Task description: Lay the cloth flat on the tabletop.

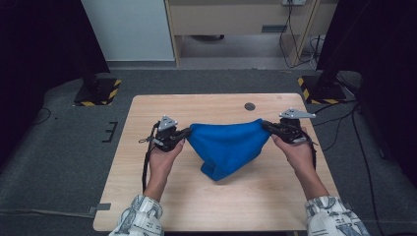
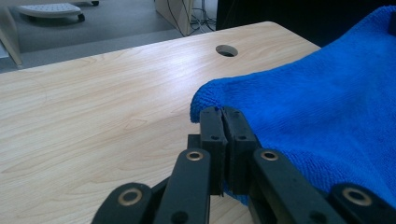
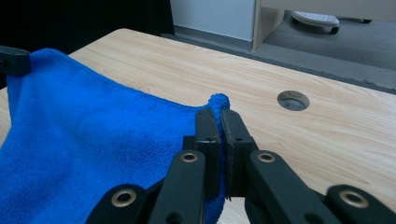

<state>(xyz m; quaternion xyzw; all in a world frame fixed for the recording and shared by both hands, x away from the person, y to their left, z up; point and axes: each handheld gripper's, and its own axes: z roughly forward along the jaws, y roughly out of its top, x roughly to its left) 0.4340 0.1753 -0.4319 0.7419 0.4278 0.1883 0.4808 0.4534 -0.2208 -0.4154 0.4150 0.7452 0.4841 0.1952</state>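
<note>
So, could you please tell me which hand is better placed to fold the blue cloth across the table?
Neither clearly: left tongs and right tongs each pinch a corner of the cloth, mirrored.

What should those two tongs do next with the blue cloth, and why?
Probably lay it flat on the table. Both the left tongs and right tongs pinch a top corner of the blue cloth, which sags between them, its lower tip near the wood.
</note>
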